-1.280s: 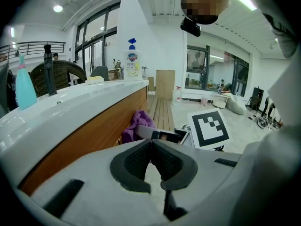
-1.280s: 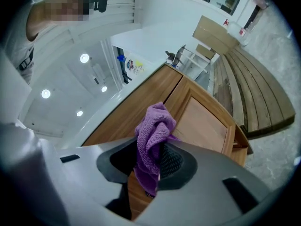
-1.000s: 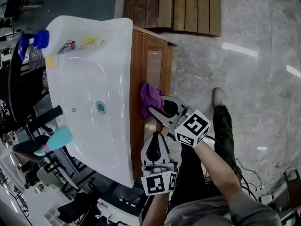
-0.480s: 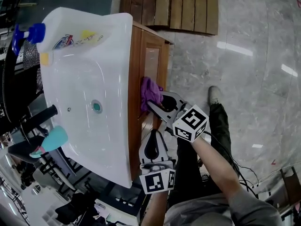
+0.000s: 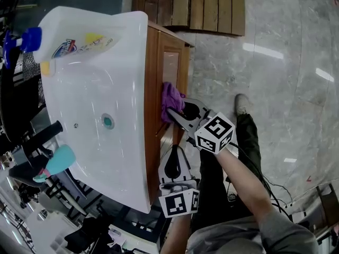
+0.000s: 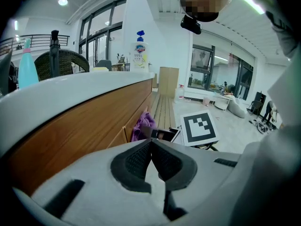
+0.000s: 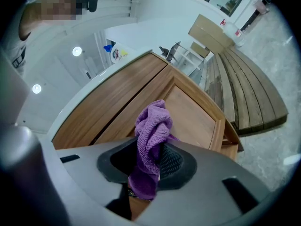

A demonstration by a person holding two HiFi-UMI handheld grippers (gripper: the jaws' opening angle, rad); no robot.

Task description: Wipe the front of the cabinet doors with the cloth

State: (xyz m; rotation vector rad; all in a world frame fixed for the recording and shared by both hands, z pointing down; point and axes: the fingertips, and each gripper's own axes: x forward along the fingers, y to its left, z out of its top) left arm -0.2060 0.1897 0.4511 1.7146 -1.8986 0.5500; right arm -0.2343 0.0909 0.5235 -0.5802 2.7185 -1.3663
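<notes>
Wiping is looking barely half done, by my guess: I am pinching the purple cloth (image 7: pixel 153 126) in my right gripper (image 7: pixel 149 161), pressing it against the cabinet door (image 7: pixel 193 112) at mid-frame, most of that panel probably unwiped, while my left gripper (image 6: pixel 151 149) is hanging below, closed on nothing.

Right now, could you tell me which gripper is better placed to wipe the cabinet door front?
The right, I'd say. The right gripper is shut on the purple cloth, held up at the wooden cabinet door. The left gripper is shut on nothing, with the cloth beyond its jaws.
</notes>
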